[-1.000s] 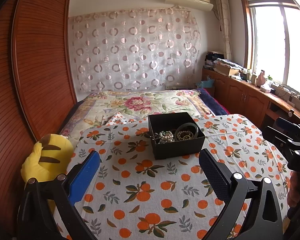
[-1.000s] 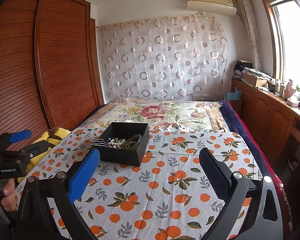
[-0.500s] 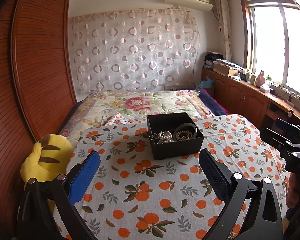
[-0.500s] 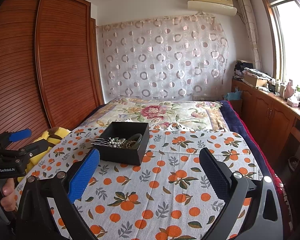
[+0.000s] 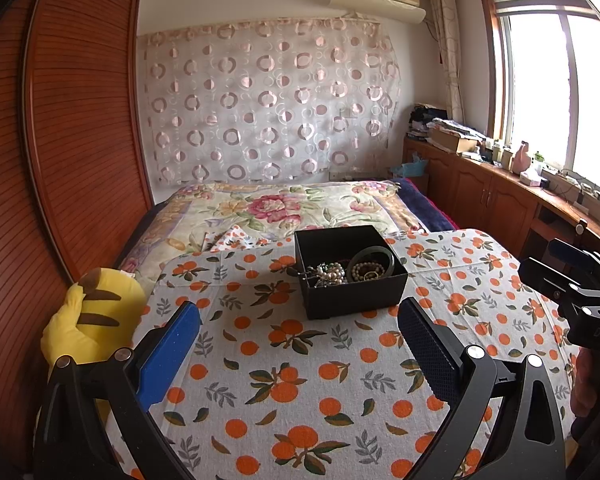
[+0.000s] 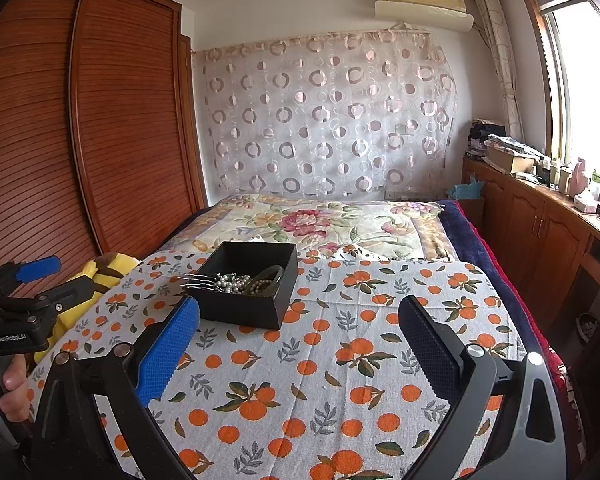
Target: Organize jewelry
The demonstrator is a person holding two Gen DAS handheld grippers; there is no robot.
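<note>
A black open box [image 5: 356, 298] stands on the orange-print cloth [image 5: 300, 380]. In it lie a pearl piece [image 5: 331, 273], a bead bracelet [image 5: 366, 271] and a dark bangle [image 5: 374, 254]. The box also shows in the right wrist view [image 6: 244, 308], with hairpins [image 6: 196, 280] sticking out over its left rim. My left gripper [image 5: 298, 344] is open and empty, short of the box. My right gripper [image 6: 298, 344] is open and empty, near the box's right side. Each gripper shows at the edge of the other's view: the right one [image 5: 572, 280], the left one [image 6: 32, 280].
A yellow plush toy [image 5: 88, 320] lies at the cloth's left edge. A floral quilt [image 5: 284, 208] covers the bed behind. A wooden wardrobe [image 5: 60, 140] stands on the left and a cluttered wooden counter [image 5: 500, 184] runs under the window on the right.
Both views have shifted very slightly; the box and jewelry have not moved. Both grippers stay open.
</note>
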